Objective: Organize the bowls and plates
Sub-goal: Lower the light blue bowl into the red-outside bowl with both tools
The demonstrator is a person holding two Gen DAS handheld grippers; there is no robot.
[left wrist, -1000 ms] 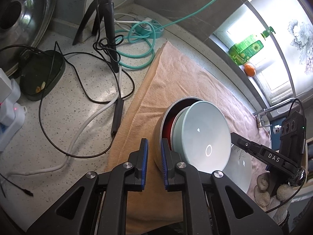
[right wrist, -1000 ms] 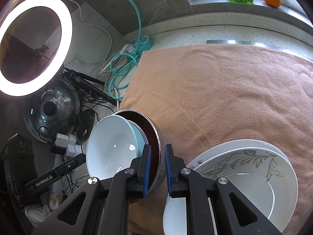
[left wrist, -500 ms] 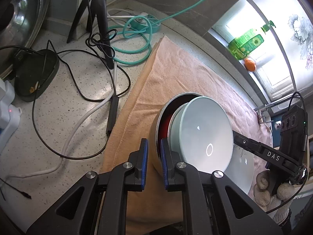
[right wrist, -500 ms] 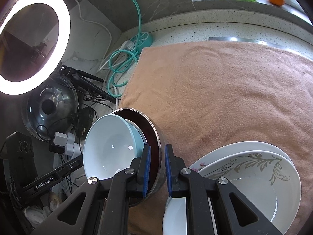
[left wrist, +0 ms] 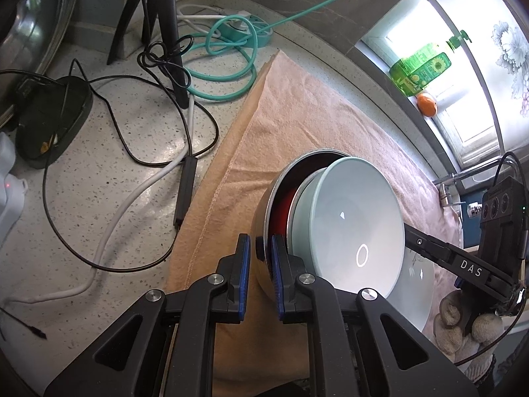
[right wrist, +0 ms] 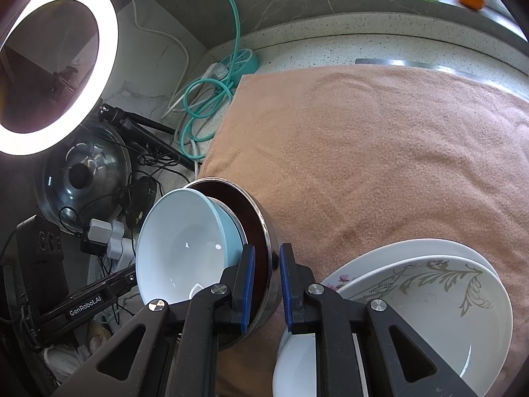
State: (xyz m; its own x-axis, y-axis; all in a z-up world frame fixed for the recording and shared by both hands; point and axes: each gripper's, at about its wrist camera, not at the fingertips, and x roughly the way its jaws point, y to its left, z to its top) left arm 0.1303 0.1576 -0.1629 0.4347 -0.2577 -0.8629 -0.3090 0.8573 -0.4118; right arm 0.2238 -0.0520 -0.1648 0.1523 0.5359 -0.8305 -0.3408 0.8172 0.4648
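Observation:
A steel bowl (left wrist: 271, 195) with a dark red inside carries a pale blue bowl (left wrist: 350, 225) nested in it. The pair is tilted over the peach towel (left wrist: 297, 115). My left gripper (left wrist: 259, 248) is shut on the steel rim. From the opposite side my right gripper (right wrist: 266, 264) is shut on the same steel bowl (right wrist: 253, 210), and the blue bowl (right wrist: 178, 238) faces left there. Two stacked white plates (right wrist: 429, 297) with a leaf pattern lie on the towel (right wrist: 363, 149) to the right. The right gripper's body (left wrist: 463, 264) shows beyond the bowls.
Left of the towel the speckled counter (left wrist: 99, 198) holds black and white cables (left wrist: 139, 162), a teal cord coil (left wrist: 224, 63), a tripod (left wrist: 165, 26) and a pot lid (right wrist: 82, 175). A ring light (right wrist: 56, 66) glows. A green bottle (left wrist: 420, 69) and an orange (left wrist: 426, 104) sit on the sill.
Almost nothing differs: both grippers keep their hold on the steel bowl's rim, and the views shift only slightly.

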